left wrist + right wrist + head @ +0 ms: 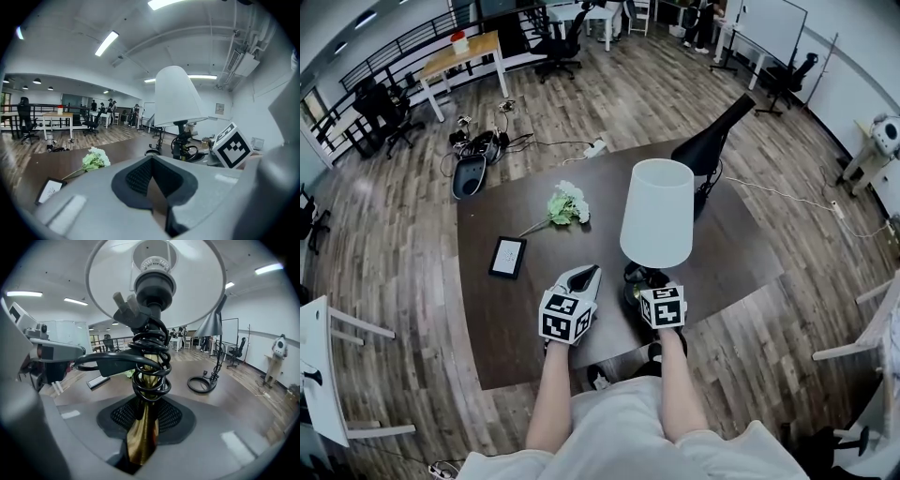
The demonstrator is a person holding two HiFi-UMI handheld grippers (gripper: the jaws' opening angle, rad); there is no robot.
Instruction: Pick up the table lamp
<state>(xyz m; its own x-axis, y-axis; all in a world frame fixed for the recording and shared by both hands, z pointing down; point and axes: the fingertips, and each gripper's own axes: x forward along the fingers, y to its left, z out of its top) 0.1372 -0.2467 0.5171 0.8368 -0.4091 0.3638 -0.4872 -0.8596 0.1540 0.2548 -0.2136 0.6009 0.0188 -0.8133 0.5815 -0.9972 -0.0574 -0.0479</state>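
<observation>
The table lamp has a white shade and a brass stem with its black cord and plug wound around it. It stands on the dark brown table near the front edge. My right gripper is shut on the brass stem just below the coiled cord, and the right gripper view looks up into the shade. My left gripper is just left of the lamp, apart from it. Its jaws are closed with nothing between them. The left gripper view shows the shade ahead to the right.
A bunch of white and green flowers lies left of the lamp. A small black-framed tablet lies nearer the left edge. A black cone-shaded lamp stands at the table's far right, with its cable coiled on the table.
</observation>
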